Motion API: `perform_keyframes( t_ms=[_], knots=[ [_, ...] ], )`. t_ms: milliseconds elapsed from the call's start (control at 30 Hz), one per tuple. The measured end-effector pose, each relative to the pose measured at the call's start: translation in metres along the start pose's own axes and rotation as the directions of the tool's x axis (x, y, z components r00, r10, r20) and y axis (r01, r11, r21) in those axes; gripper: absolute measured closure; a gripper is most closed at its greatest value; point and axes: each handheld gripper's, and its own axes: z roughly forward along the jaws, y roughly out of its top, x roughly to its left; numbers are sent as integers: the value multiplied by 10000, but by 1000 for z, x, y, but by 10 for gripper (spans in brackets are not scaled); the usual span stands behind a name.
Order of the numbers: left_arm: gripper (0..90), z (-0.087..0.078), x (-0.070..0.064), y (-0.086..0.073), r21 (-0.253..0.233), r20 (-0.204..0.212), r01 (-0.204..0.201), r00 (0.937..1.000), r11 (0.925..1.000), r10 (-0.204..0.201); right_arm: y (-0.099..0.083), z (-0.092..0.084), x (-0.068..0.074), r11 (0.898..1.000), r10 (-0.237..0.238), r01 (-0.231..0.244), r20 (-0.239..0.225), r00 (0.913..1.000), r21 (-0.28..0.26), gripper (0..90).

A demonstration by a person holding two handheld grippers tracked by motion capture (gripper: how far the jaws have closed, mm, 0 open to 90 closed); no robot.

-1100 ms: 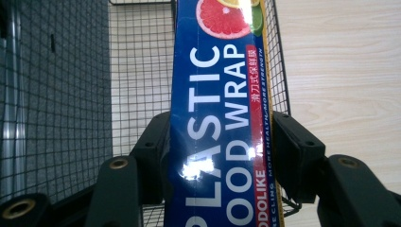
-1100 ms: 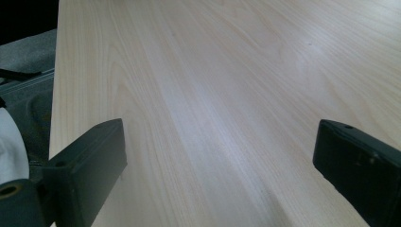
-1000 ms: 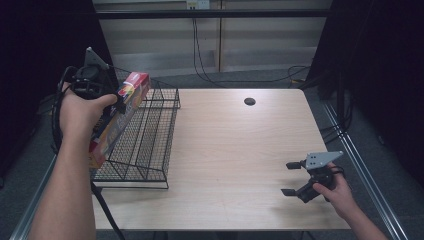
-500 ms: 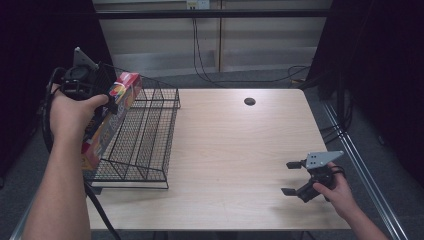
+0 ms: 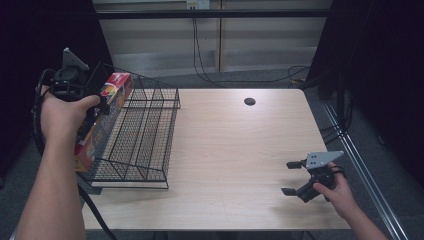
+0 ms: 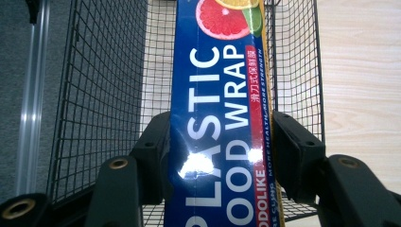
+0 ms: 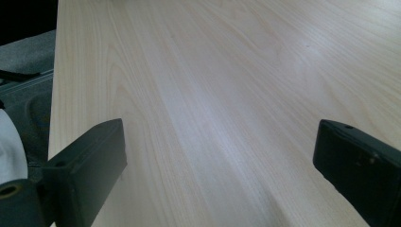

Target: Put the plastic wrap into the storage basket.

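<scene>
Over left edge of wire basket (image 5: 145,135): left gripper (image 5: 102,106) clamped on plastic wrap box (image 5: 102,117), box slanting above basket, not yet set inside. Right gripper (image 5: 296,177), well right of basket, jaws wide, empty. Placing and release remain.

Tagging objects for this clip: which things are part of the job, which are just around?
In the job: plastic wrap box, clamped in the left gripper; black wire rack.
Just around: right gripper, open and idle; table; floor cables.
</scene>
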Motion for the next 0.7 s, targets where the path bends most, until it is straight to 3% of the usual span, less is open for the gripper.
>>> perform_keyframes(
  t_ms=[533,700],
  knots=[
    [452,2,12,-6,-43,-150,495,9987,9988,-495,-1,1,1,10000,38,-38,-18,10000,62,31],
    [451,1,14,-6,14,-262,435,9987,9991,-434,-1,1,0,10000,-15,15,-18,10000,39,31]
  ],
)
